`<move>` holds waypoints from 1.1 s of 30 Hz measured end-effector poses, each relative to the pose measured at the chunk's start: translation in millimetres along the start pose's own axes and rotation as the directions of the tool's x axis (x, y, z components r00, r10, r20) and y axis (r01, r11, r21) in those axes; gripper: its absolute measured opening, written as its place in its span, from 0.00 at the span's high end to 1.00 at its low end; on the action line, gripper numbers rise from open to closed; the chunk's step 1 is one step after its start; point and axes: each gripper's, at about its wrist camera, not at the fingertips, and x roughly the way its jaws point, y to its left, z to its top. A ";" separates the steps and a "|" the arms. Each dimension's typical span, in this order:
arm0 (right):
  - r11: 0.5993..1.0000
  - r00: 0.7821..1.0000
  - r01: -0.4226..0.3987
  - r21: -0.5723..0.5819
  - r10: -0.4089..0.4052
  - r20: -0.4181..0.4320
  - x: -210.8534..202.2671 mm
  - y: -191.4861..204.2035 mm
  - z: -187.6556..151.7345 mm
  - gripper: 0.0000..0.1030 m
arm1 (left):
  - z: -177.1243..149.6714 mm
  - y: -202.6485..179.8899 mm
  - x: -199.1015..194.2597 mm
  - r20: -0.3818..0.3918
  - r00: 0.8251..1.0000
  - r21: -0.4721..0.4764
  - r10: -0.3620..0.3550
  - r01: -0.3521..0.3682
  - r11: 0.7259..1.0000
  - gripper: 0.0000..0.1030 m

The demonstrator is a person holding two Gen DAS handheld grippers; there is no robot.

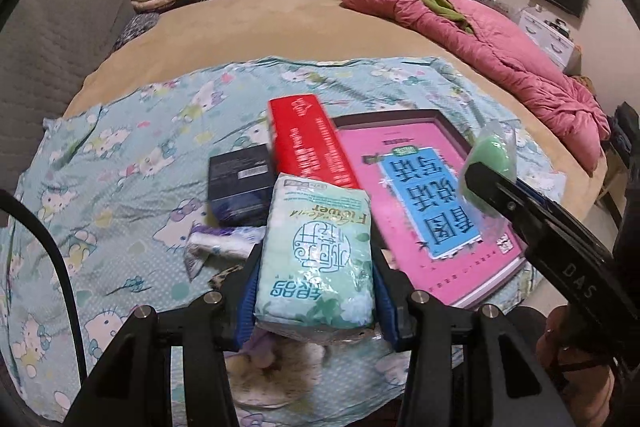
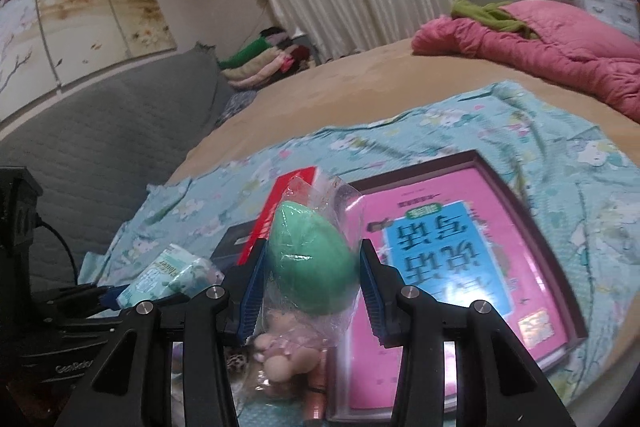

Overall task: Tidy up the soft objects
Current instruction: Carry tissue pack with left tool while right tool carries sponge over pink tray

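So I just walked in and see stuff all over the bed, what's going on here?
A person is sorting soft items with a handheld gripper in each hand. The left gripper holds a pack of tissues between its jaws, lifted above the patterned sheet. The right gripper holds a green sponge in a clear bag. Below them lie a pink book, a red box and a dark box.

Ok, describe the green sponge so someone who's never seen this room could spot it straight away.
On the big bed, find the blue cartoon-print sheet with a pink book lying on it. Just left of that book, the right gripper holds the green sponge: egg-shaped, wrapped in clear plastic, the only rounded thing among flat boxes.
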 end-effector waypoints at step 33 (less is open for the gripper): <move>0.949 0.954 0.294 0.114 -0.283 -0.099 -13.0 -105.2 -2.3 0.56 | 0.2 -122.7 79.4 -0.170 0.983 0.177 -0.071 0.101 0.979 0.53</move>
